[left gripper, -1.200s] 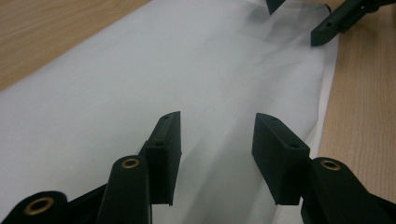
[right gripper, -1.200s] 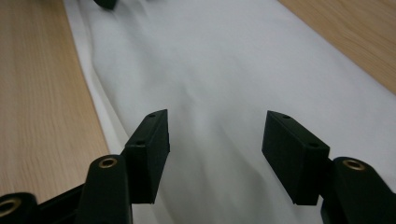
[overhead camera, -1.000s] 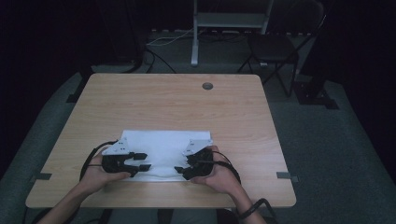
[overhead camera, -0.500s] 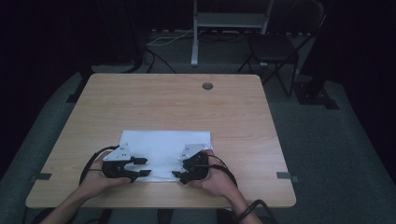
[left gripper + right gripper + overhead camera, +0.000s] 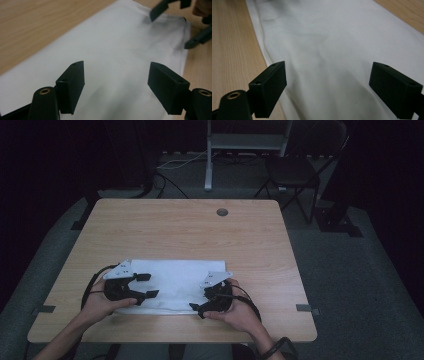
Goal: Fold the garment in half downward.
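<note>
- high view: white cloth (image 5: pixel 175 282) is lying flat on the near half of the wooden table (image 5: pixel 200 230), between the two hands.
- left gripper (image 5: pixel 147 286) is sitting over the cloth's left end; its jaws have just been opening and are standing apart, nothing pinched between them.
- right gripper (image 5: pixel 196 309) is resting at the cloth's near right edge; its jaws have just been opening too, standing wide, with cloth lying loose beneath them.

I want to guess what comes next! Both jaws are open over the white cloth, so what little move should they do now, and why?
Probably lift both away: the left gripper and right gripper have just opened their jaws, nothing is pinched between them, and the white cloth lies folded flat on the table. Then they can pick a fresh edge.
</note>
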Motion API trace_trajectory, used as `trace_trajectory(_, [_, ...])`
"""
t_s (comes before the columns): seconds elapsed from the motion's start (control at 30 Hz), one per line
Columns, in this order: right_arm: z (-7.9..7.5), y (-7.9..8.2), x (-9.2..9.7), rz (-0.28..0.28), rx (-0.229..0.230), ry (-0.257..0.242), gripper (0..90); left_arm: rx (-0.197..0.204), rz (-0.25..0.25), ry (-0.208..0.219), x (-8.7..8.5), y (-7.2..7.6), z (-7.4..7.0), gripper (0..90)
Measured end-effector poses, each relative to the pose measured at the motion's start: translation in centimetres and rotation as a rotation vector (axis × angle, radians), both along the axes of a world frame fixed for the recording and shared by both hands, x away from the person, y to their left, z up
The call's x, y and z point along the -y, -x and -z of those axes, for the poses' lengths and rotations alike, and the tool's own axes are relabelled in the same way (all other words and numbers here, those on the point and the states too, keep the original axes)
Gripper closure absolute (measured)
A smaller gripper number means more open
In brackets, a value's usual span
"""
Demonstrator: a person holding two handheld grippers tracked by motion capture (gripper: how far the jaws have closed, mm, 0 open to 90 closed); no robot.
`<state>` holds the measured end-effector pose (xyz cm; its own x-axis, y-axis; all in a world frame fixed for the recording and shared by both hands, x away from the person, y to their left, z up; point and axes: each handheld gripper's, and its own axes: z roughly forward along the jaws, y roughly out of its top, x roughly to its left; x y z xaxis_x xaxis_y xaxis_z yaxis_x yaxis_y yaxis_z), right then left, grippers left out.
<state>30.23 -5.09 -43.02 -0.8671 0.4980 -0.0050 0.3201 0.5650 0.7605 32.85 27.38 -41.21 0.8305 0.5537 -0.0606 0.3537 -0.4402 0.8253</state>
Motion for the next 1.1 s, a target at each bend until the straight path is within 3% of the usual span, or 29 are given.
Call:
trace_trajectory(0.27, [-0.1, 0.8, 2.4, 0.035, -0.007, -0.007, 14.4, 0.012, -0.097, -0.020, -2.3, -3.4, -1.0, 29.4])
trace_trajectory(0.53, [0.4, 1.1, 3.6, 0.024, -0.020, 0.025, 22.6, 0.007, -0.143, -0.010, -3.1, -5.1, -1.0, 29.4])
trace_trajectory(0.83, [0.9, 0.7, 3.9, 0.039, -0.034, 0.032, 26.2, -0.063, -0.067, -0.068, -1.7, -5.2, 0.6, 29.5])
trace_trajectory(1.1, [1.1, 0.8, 4.3, 0.054, -0.032, 0.028, 26.2, -0.103, -0.050, -0.114, -0.8, -6.0, 1.9, 29.5])
